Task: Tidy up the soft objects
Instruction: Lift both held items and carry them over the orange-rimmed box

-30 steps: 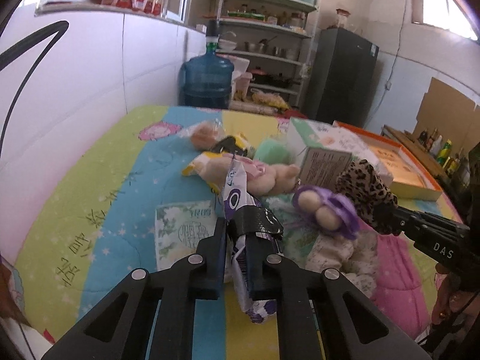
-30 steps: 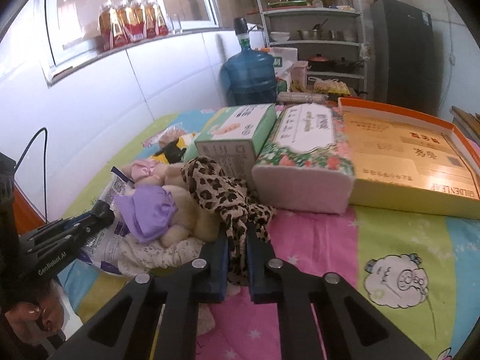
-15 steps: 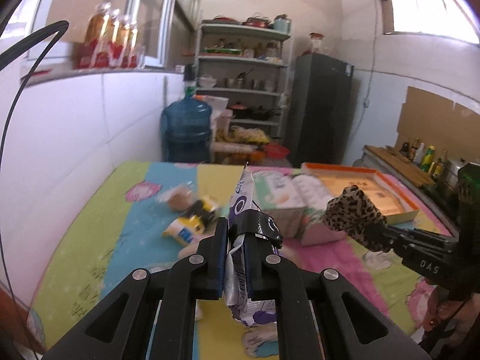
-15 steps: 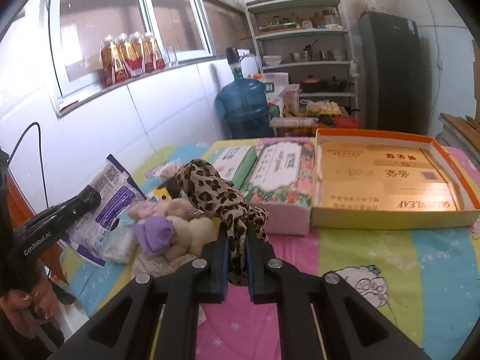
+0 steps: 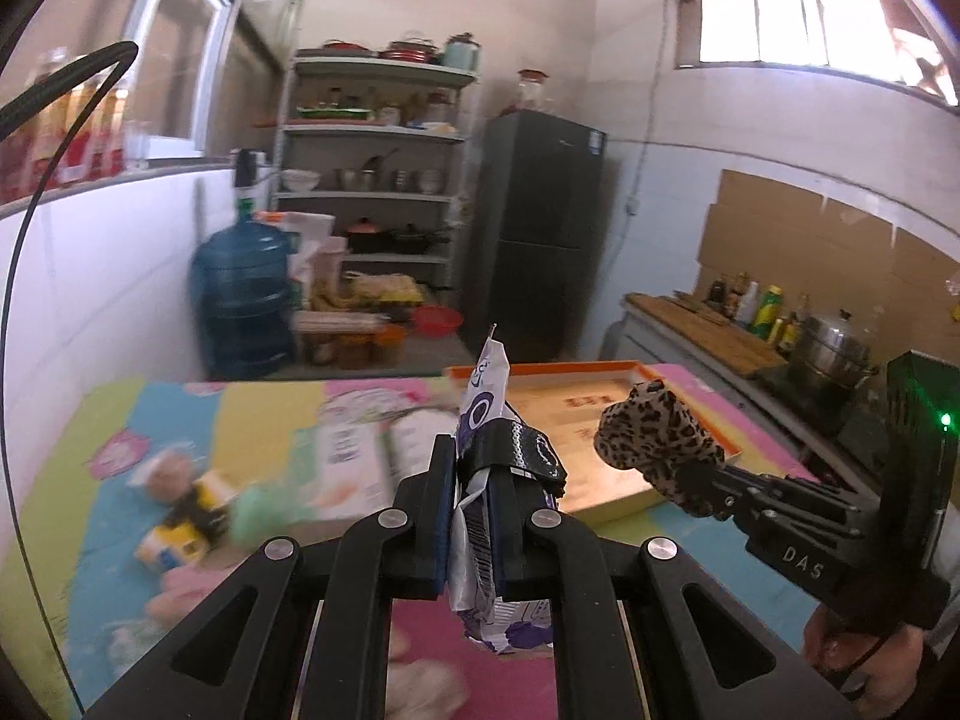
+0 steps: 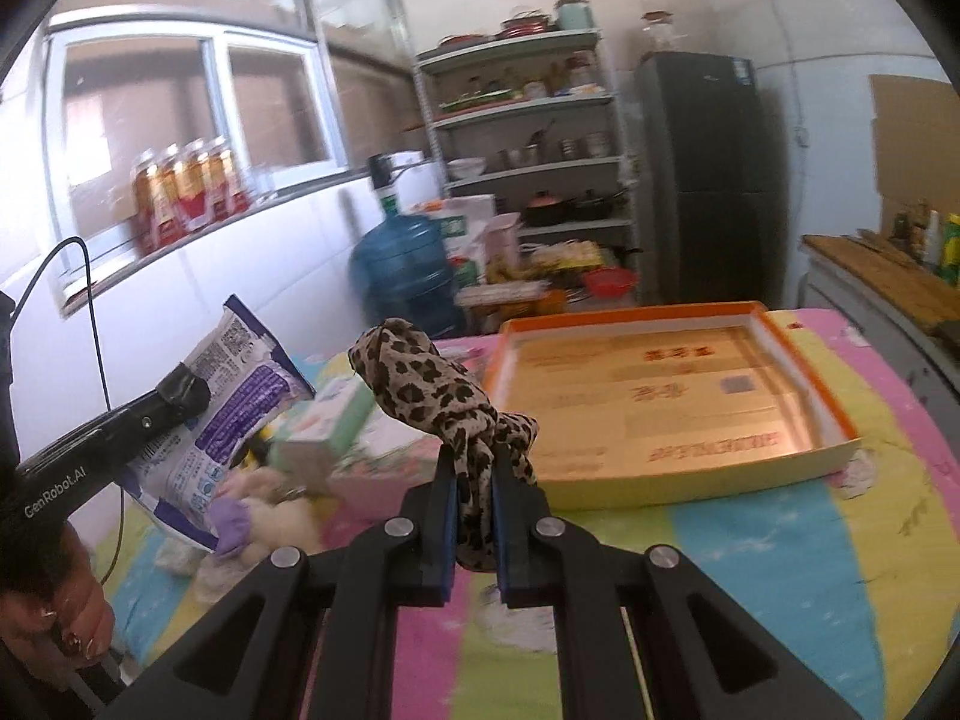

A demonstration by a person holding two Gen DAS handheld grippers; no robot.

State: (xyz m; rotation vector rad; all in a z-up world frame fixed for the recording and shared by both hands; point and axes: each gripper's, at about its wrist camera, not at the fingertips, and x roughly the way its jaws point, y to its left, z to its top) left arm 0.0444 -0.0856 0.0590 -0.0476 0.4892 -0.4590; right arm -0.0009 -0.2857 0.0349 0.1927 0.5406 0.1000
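"DAS" is printed in white on the right gripper, while "GenRobot.AI" runs along the left gripper; the print inside the orange-rimmed box is too blurred to read.

A: What can't I resolve from my left claw?
B: The tissue boxes and plush toys on the quilt are motion-blurred; print unreadable.
A: And my purple packet?
B: My pads hide its middle; the leopard cloth's lower end is hidden likewise.
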